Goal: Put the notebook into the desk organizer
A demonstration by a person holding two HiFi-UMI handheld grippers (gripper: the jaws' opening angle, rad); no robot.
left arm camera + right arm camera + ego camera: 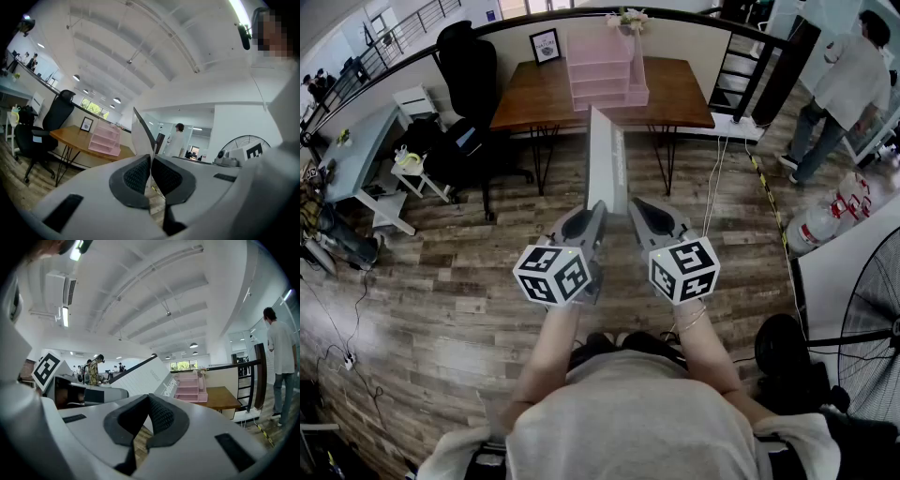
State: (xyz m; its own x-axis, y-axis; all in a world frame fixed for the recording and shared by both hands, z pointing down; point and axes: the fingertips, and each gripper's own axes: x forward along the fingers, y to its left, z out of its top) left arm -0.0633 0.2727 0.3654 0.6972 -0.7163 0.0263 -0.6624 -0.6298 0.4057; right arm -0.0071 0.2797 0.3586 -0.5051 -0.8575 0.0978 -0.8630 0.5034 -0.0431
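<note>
Standing upright at the centre of the head view, the white notebook (607, 159) is clamped at its lower left corner by the left gripper (596, 214). The right gripper (636, 208) is held just beside its lower right edge, jaws drawn together. The pink desk organizer (607, 75) is seen well apart, on the wooden desk (534, 98) at upper centre.
</note>
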